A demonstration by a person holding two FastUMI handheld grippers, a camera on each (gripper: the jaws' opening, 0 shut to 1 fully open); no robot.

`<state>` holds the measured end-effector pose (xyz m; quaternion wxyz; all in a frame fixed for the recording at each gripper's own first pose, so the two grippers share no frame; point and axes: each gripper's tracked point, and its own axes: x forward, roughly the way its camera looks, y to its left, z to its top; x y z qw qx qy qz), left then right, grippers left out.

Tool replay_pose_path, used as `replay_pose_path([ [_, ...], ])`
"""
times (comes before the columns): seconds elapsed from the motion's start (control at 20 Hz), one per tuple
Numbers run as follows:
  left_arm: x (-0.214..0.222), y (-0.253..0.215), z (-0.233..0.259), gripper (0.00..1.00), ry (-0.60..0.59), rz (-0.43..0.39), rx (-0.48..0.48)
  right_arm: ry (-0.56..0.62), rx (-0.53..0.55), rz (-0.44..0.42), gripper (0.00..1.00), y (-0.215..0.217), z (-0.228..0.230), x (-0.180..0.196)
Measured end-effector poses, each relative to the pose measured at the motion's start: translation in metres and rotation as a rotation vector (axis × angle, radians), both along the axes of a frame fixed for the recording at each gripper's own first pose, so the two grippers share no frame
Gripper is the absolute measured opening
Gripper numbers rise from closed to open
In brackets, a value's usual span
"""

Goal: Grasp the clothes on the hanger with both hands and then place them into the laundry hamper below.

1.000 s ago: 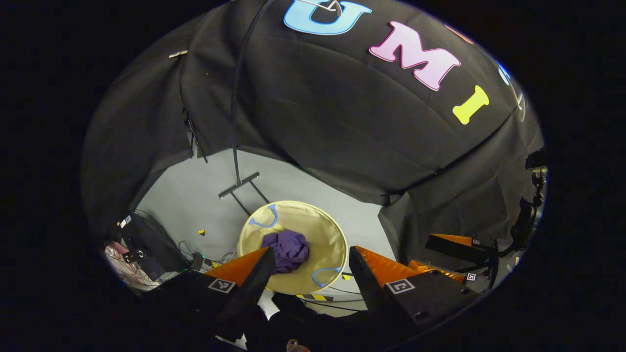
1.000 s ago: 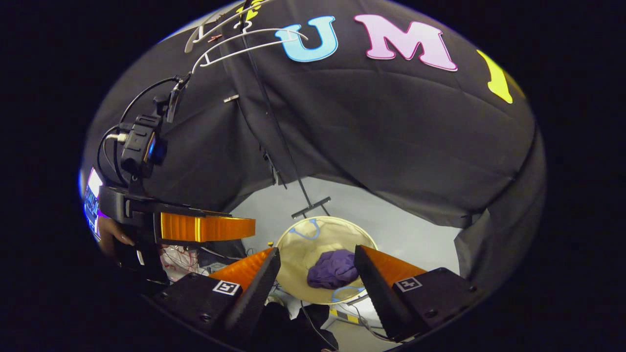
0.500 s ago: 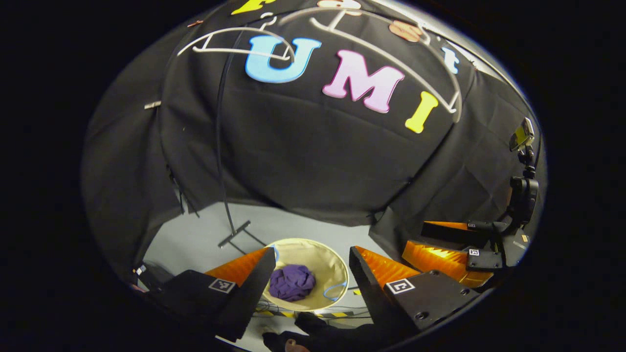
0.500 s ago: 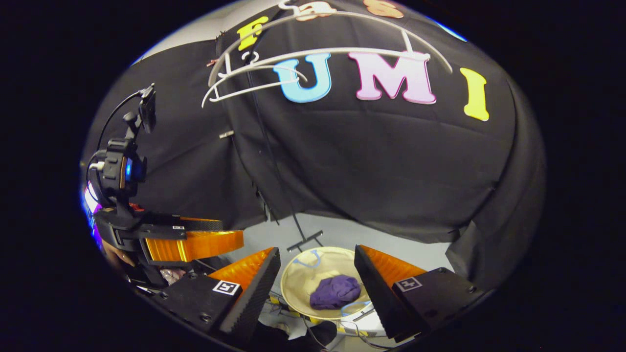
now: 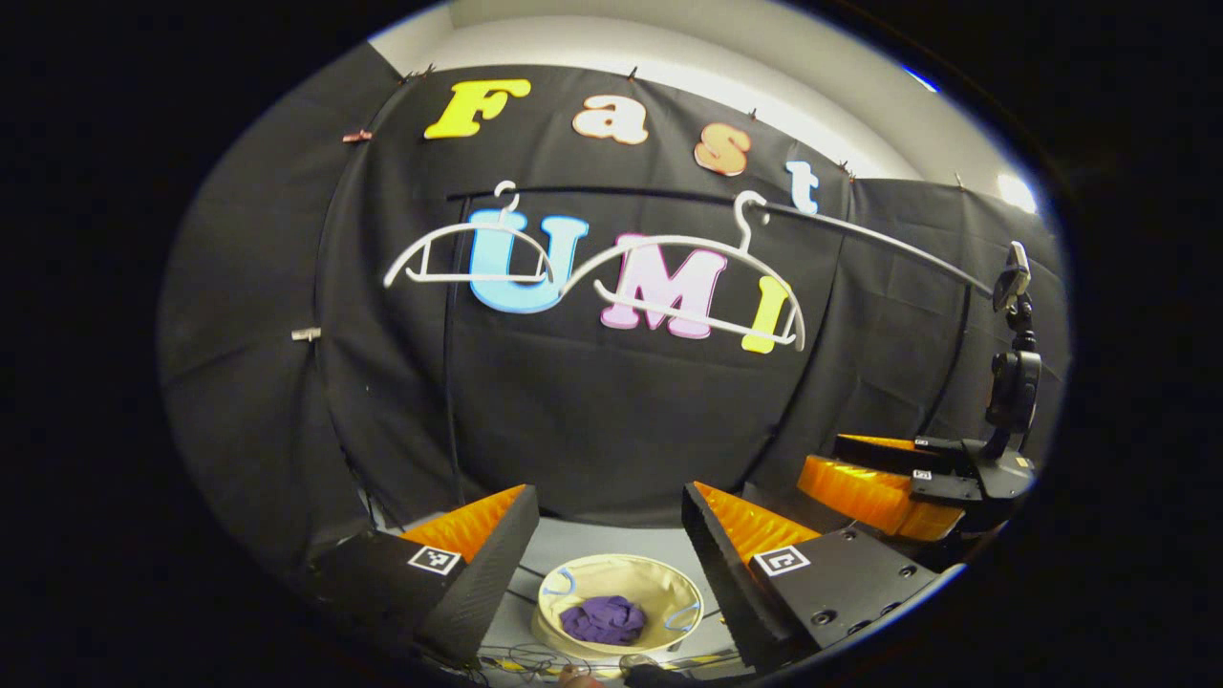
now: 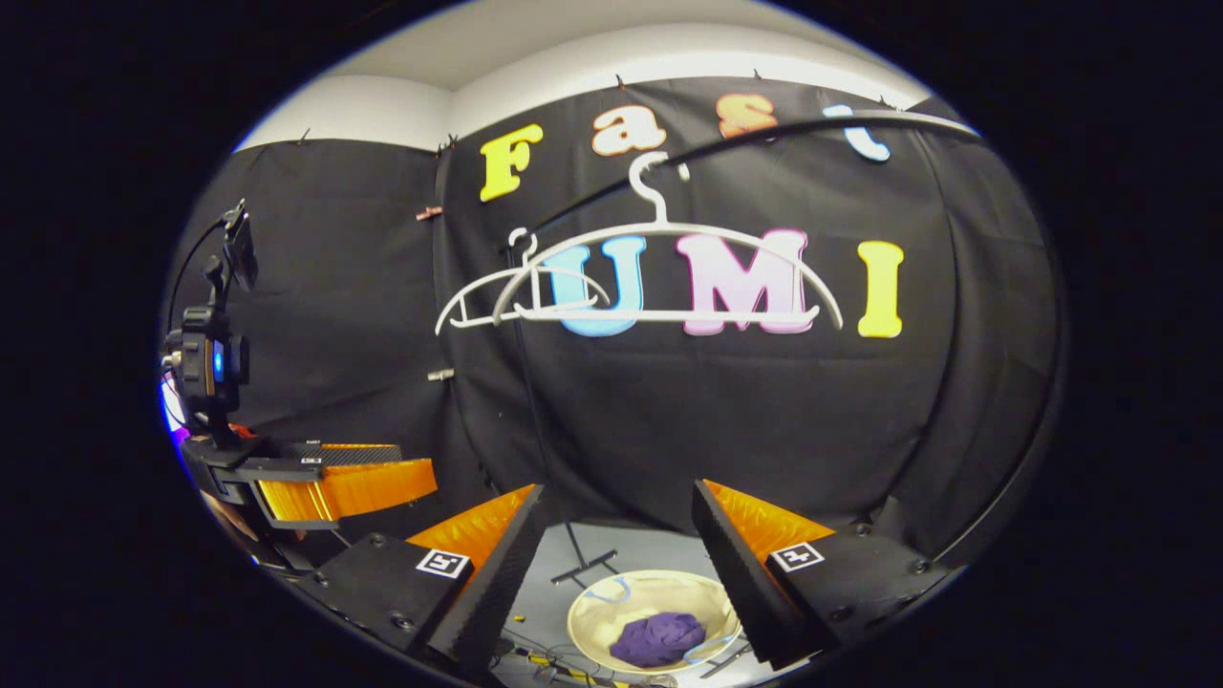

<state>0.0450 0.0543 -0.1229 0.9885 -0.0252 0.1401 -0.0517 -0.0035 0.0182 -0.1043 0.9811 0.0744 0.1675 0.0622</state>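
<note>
Purple clothes (image 5: 603, 619) in hamper (image 5: 669, 585), far below both empty, spread grippers (image 5: 604, 535) (image 6: 611, 545).

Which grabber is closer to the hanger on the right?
Right, probably. That hanger hangs straight ahead and above the right gripper, looking large. From the left gripper it sits up and off to the right, looking smaller.
</note>
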Motion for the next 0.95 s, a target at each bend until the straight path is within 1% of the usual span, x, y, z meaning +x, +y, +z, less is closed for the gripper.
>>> replay_pose_path([
  [0.05, -0.006, 0.001, 0.011, 0.95, -0.026, -0.010, -0.001, -0.039, -0.005, -0.018, 1.00, 0.002, 0.015, -0.006],
  [0.1, -0.013, 0.003, 0.022, 0.95, -0.055, -0.017, -0.003, -0.077, -0.011, -0.041, 0.98, 0.001, 0.031, -0.012],
  [0.2, -0.026, 0.002, 0.050, 0.95, -0.125, -0.034, 0.000, -0.143, -0.020, -0.088, 0.98, -0.001, 0.057, -0.022],
  [0.3, -0.030, 0.001, 0.083, 0.95, -0.206, -0.051, 0.012, -0.204, -0.024, -0.129, 0.98, -0.001, 0.081, -0.031],
  [0.35, -0.037, -0.003, 0.093, 0.95, -0.236, -0.068, 0.018, -0.233, -0.025, -0.150, 1.00, -0.003, 0.092, -0.035],
  [0.4, -0.041, -0.008, 0.102, 0.95, -0.253, -0.084, 0.025, -0.269, -0.022, -0.169, 0.98, -0.005, 0.104, -0.038],
  [0.45, -0.044, -0.009, 0.107, 0.95, -0.272, -0.086, 0.037, -0.302, -0.018, -0.191, 1.00, -0.008, 0.116, -0.041],
  [0.5, -0.047, -0.007, 0.116, 0.95, -0.293, -0.087, 0.052, -0.339, -0.017, -0.212, 0.98, -0.013, 0.127, -0.044],
  [0.55, -0.047, -0.007, 0.123, 0.95, -0.319, -0.084, 0.065, -0.376, -0.023, -0.229, 1.00, -0.017, 0.138, -0.046],
  [0.6, -0.047, -0.006, 0.130, 0.95, -0.337, -0.077, 0.075, -0.405, -0.031, -0.244, 1.00, -0.022, 0.148, -0.047],
  [0.7, -0.046, -0.007, 0.134, 0.95, -0.365, -0.074, 0.088, -0.449, -0.043, -0.256, 1.00, -0.027, 0.159, -0.052],
  [0.75, -0.046, -0.007, 0.137, 0.95, -0.378, -0.072, 0.091, -0.465, -0.042, -0.262, 0.97, -0.029, 0.163, -0.052],
  [0.8, -0.046, -0.007, 0.138, 0.95, -0.386, -0.071, 0.092, -0.473, -0.039, -0.265, 1.00, -0.030, 0.164, -0.053],
  [0.85, -0.045, -0.008, 0.139, 0.92, -0.390, -0.073, 0.091, -0.474, -0.037, -0.264, 0.97, -0.029, 0.164, -0.052],
  [0.9, -0.045, -0.009, 0.139, 0.95, -0.390, -0.078, 0.087, -0.472, -0.035, -0.262, 0.97, -0.029, 0.164, -0.051],
  [0.95, -0.044, -0.009, 0.140, 0.95, -0.389, -0.080, 0.081, -0.467, -0.035, -0.261, 0.97, -0.029, 0.163, -0.050],
])
